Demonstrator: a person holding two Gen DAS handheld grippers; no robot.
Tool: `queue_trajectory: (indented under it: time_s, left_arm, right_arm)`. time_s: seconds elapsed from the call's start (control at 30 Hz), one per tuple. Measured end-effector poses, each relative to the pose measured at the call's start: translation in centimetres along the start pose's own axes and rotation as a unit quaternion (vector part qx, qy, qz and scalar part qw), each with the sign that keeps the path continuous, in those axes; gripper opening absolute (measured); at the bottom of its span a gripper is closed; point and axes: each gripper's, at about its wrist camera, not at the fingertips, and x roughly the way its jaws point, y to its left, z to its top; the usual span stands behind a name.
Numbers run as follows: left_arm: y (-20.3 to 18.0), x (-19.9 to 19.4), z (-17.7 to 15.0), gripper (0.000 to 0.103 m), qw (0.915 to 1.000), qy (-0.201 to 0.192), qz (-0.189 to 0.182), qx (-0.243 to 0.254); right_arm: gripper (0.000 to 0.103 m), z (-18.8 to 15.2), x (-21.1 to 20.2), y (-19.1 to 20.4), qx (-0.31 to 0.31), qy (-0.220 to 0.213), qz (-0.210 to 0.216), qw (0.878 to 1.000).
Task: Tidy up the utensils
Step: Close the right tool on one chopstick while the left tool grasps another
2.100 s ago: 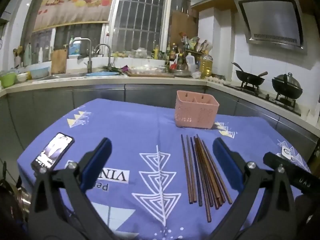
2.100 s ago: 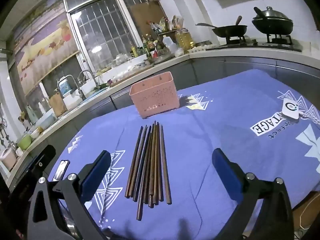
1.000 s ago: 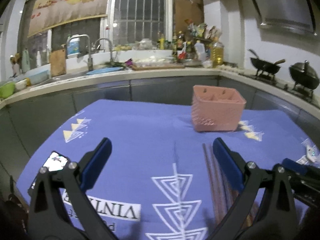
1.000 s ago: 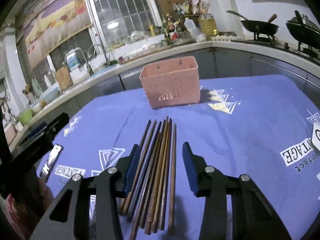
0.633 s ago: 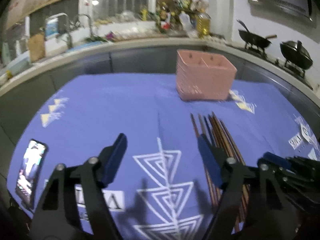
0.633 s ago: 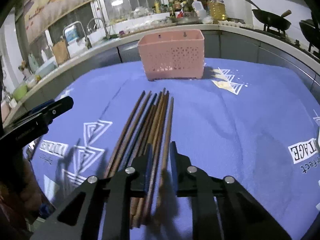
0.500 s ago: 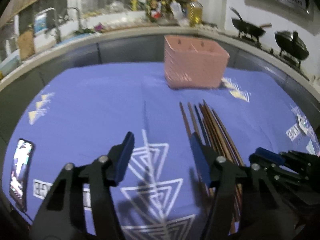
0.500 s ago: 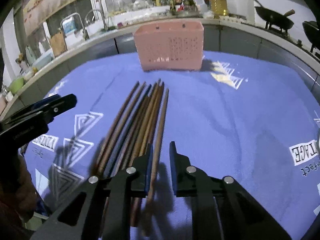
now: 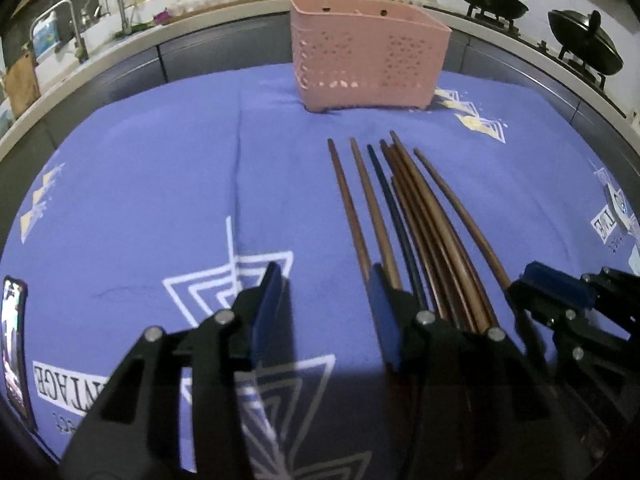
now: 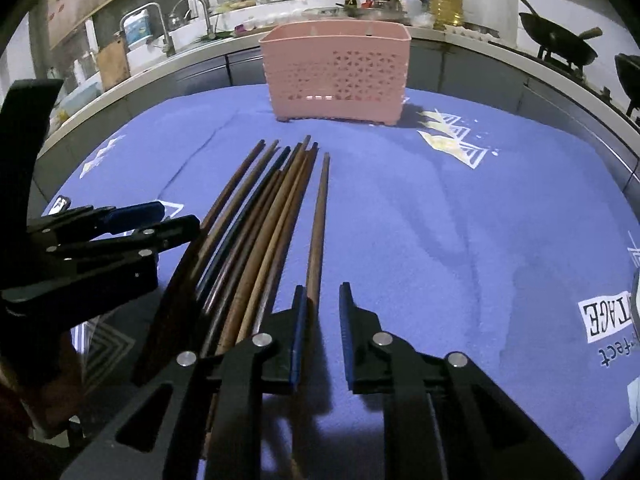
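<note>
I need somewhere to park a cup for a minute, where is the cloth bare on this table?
Bare cloth lies right of the chopsticks, out toward the printed label, and left of them, between the left claw and the phone. It is crowded at the chopsticks themselves, where both claws sit, and at the pink basket.

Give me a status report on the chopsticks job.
Left gripper open, beside the chopsticks, holding nothing. Right gripper narrowed around the rightmost chopstick, not clamped. Pink basket beyond, path clear.
</note>
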Motion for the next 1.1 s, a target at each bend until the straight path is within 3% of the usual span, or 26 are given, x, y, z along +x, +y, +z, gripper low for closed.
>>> queue_trajectory:
  time_s: [0.13, 0.27, 0.37, 0.53, 0.6, 0.73, 0.83, 0.87, 0.93, 0.97, 1.03, 1.1]
  left_arm:
    - [-0.5, 0.6, 0.6, 0.044, 0.9999, 0.009, -0.005, 0.002]
    - [-1.0, 1.1, 0.7, 0.044, 0.9997, 0.017, 0.003, 0.018]
    - [-0.7, 1.0, 0.7, 0.036, 0.9996, 0.016, 0.001, 0.021]
    - [0.2, 1.3, 1.3, 0.035, 0.9995, 0.019, 0.000, 0.024]
    - [0.4, 1.9, 2.3, 0.039, 0.9990, 0.030, -0.004, 0.035]
    - [0.8, 3.9, 4.8, 0.057, 0.9979, 0.042, -0.004, 0.050]
    - [1.2, 5.6, 7.1, 0.058, 0.9975, 0.049, -0.014, 0.049]
    - [1.1, 5.9, 7.6, 0.054, 0.9974, 0.048, -0.015, 0.052]
    - [1.0, 6.2, 8.3, 0.017, 0.9969, 0.044, -0.026, 0.060]
    - [1.0, 6.3, 8.8, 0.010, 0.9964, 0.049, -0.037, 0.058]
    - [1.3, 6.3, 9.2, 0.007, 0.9954, 0.061, -0.059, 0.046]
    - [1.9, 4.8, 9.7, 0.006, 0.9957, 0.039, -0.076, 0.036]
  right_arm:
    - [0.017, 0.1, 0.7, 0.4, -0.004, 0.010, 0.013, 1.000]
    - [0.017, 0.4, 0.7, -0.5, 0.001, 0.011, 0.000, 1.000]
    - [0.017, 0.5, 0.6, -2.5, 0.026, 0.013, -0.013, 1.000]
    - [0.017, 1.6, 1.3, -3.5, 0.017, 0.034, 0.007, 0.999]
    - [0.017, 3.1, 2.3, -3.7, 0.003, 0.052, 0.024, 0.998]
    - [0.017, 6.6, 4.9, -3.5, -0.037, 0.076, 0.033, 0.996]
    - [0.016, 9.4, 7.1, -3.2, -0.065, 0.094, 0.042, 0.993]
    - [0.011, 10.3, 7.8, -3.2, -0.067, 0.104, 0.054, 0.991]
    - [0.005, 11.3, 8.7, -3.5, -0.053, 0.121, 0.085, 0.988]
    - [0.005, 11.6, 8.8, -3.6, -0.052, 0.125, 0.090, 0.987]
    - [0.005, 11.7, 8.4, -4.0, -0.046, 0.117, 0.107, 0.986]
    - [0.005, 12.0, 6.5, -4.7, -0.029, 0.079, 0.131, 0.988]
